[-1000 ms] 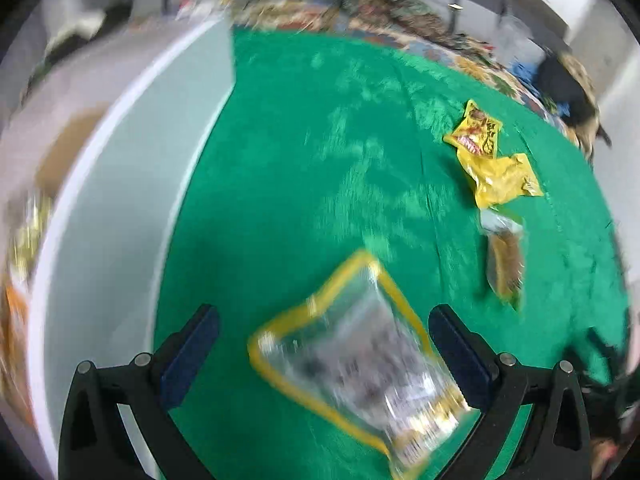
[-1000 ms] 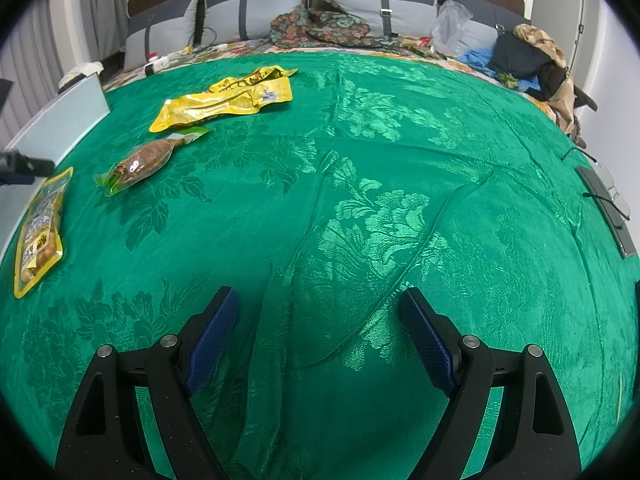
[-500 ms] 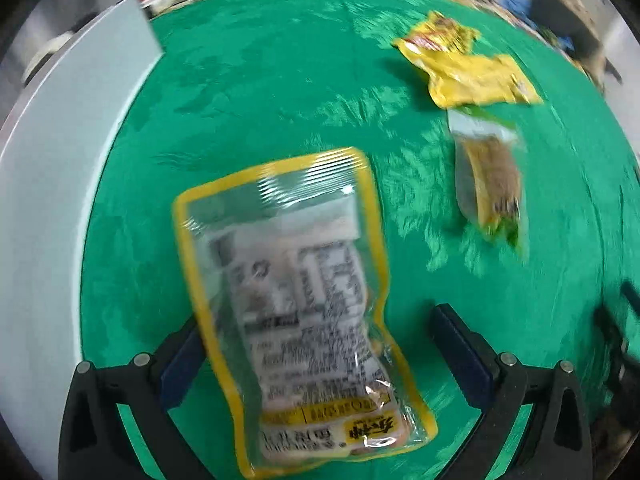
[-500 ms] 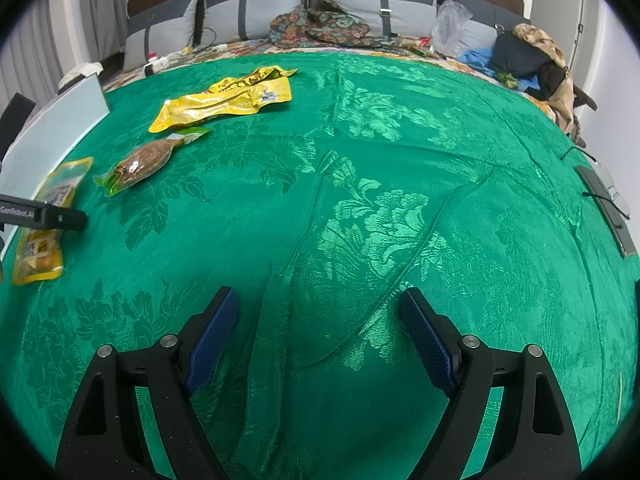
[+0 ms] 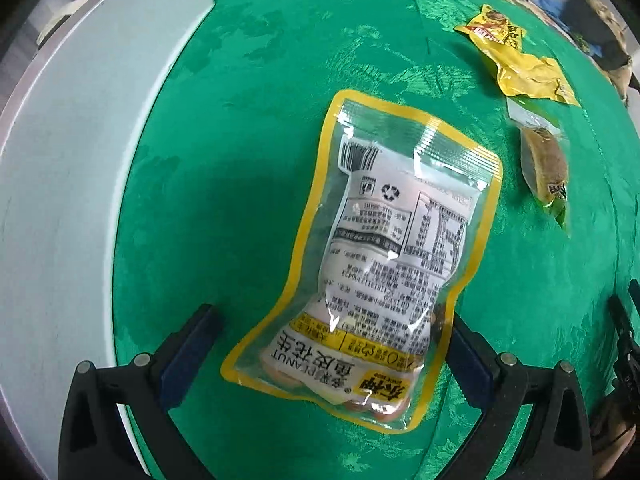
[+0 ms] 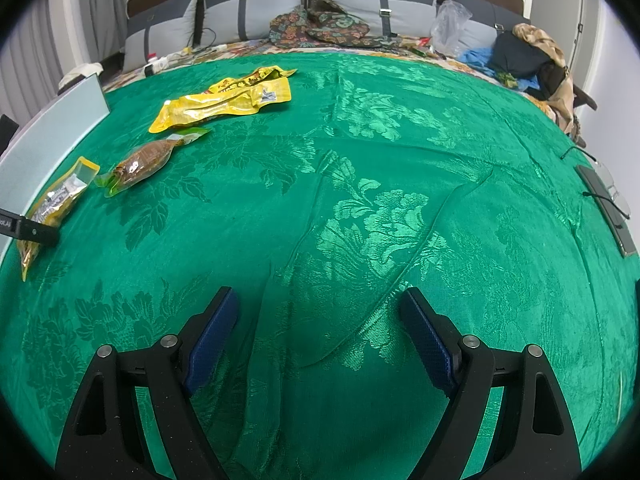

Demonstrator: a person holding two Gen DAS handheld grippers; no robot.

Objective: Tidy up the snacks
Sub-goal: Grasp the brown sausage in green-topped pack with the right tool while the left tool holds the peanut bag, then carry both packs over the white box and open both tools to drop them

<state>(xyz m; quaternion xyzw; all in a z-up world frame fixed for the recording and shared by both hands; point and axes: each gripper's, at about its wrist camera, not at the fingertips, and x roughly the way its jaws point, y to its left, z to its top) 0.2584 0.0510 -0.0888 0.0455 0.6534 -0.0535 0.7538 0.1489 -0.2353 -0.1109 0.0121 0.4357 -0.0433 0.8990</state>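
Green brocade cloth covers the whole bed, with grey cushions and a heap of clothes along the headboard edge. Snacks lie toward the cloth's left edge, beside a pale grey bin wall; from how it stands there, I take it to be where the packs are meant to go.

Pointing straight down over the peanut pack, the left gripper has its fingers spread wide, 1 on each side of the pack's lower end. The right-hand pad sits right at the pack's edge; I can't see any squeeze on the film, so I read it as a grasp lined up, not made. The pack lies flat, label side up, just beside the bin wall.

Farther along that edge lie 2 more: a brown snack in clear wrap and, touching its far end, a yellow packet.

Over the bare middle of the cloth, nearer the foot edge, the right gripper tilts downward, fingers wide and empty, apparently waiting its turn.
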